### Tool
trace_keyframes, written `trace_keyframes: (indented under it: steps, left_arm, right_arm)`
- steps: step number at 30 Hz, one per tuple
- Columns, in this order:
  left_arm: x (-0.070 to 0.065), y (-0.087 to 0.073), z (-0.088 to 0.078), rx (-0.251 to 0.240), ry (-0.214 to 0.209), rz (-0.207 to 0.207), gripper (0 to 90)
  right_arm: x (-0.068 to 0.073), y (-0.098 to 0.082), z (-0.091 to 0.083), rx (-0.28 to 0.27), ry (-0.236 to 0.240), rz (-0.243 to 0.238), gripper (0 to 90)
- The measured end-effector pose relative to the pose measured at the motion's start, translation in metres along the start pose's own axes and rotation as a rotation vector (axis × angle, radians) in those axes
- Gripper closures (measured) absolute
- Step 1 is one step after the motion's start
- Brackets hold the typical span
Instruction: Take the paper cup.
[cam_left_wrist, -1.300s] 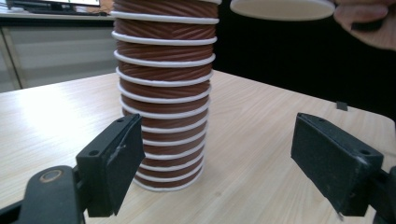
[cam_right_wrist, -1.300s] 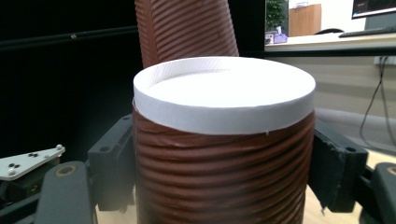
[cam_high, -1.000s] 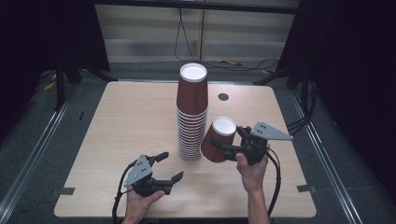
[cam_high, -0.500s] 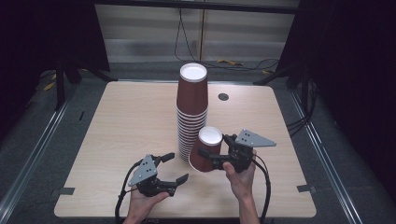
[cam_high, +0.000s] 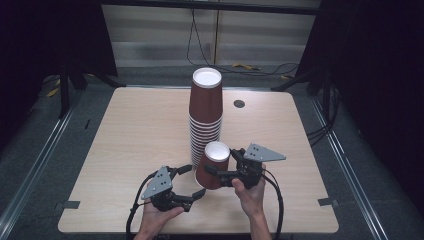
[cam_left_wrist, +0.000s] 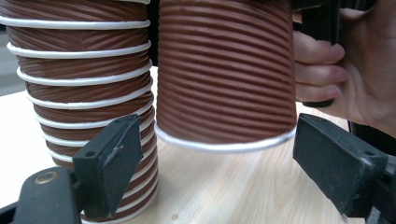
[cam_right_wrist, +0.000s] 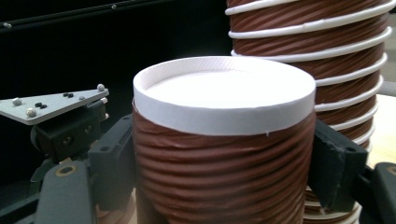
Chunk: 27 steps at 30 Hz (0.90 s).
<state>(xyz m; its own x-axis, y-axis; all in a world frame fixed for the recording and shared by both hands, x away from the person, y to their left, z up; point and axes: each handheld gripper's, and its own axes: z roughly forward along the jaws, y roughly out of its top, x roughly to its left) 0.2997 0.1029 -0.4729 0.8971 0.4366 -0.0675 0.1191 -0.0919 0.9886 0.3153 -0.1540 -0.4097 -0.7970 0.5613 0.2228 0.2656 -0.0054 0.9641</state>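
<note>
A tall stack of upturned brown ribbed paper cups (cam_high: 206, 115) stands mid-table. My right gripper (cam_high: 222, 163) is shut on a single upturned brown cup (cam_high: 216, 169) just in front of the stack; its pads press the cup's ribbed sides (cam_right_wrist: 224, 172). The cup's white rim (cam_left_wrist: 224, 145) hangs slightly above the tabletop, a little tilted. My left gripper (cam_high: 191, 181) is open at the front of the table, its jaws pointing at the held cup and spread wider than it (cam_left_wrist: 219, 158), without touching it. The stack (cam_left_wrist: 79, 70) is just left of that cup.
The wooden table (cam_high: 125, 130) has a small dark round hole (cam_high: 239, 103) behind and to the right of the stack. Cables trail from both grippers toward the front edge. Dark floor and metal rails surround the table.
The right gripper has carried the single cup down and toward the front left, closer to the left gripper, and set it more upright. The left gripper has hardly moved.
</note>
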Motion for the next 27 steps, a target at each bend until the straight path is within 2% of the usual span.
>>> trace_keyframes:
  steps: [1,8,21,27]
  left_arm:
    - [0.0,0.0,0.001,-0.011,-0.019,-0.002,16.8]
    - [-0.001,0.002,0.006,-0.003,-0.048,-0.006,15.0]
    - [-0.002,0.003,0.012,0.012,-0.023,-0.011,7.0]
    - [0.0,0.002,0.017,0.019,-0.035,-0.037,6.4]
  right_arm:
    - [0.001,-0.001,0.0,-0.008,0.004,0.002,21.8]
    - [0.005,-0.004,0.004,-0.006,0.016,-0.007,21.8]
    - [0.01,-0.012,0.012,-0.002,0.05,0.0,21.8]
    - [0.012,-0.016,0.016,-0.005,0.061,0.001,21.8]
